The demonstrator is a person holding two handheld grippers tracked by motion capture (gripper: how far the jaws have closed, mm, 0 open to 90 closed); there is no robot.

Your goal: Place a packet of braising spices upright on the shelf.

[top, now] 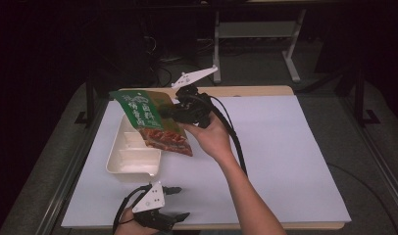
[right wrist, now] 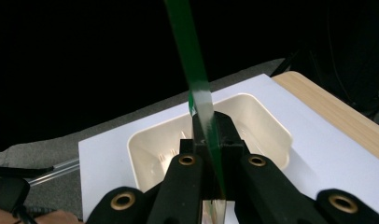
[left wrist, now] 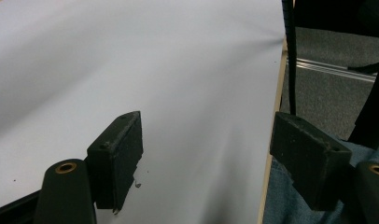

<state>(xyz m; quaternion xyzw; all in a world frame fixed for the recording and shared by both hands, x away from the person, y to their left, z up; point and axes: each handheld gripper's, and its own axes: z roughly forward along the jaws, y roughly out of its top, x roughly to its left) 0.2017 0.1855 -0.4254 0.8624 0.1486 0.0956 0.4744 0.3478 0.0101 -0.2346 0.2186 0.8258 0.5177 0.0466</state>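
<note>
Snack bag (top: 153, 120): green top with pale lettering, red-orange lower part. Tray (top: 133, 159): cream. Table cover (top: 285, 156): white; grippers' jaws black.

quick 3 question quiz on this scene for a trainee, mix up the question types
1. True or false: the right gripper is shut on the green snack bag.
2. What lies on the table under the bag? A) the cream tray B) a cup C) a book
3. Fill in: the left gripper has its jaws ____ over the white table.

Key: 1 true; 2 A; 3 open
</note>
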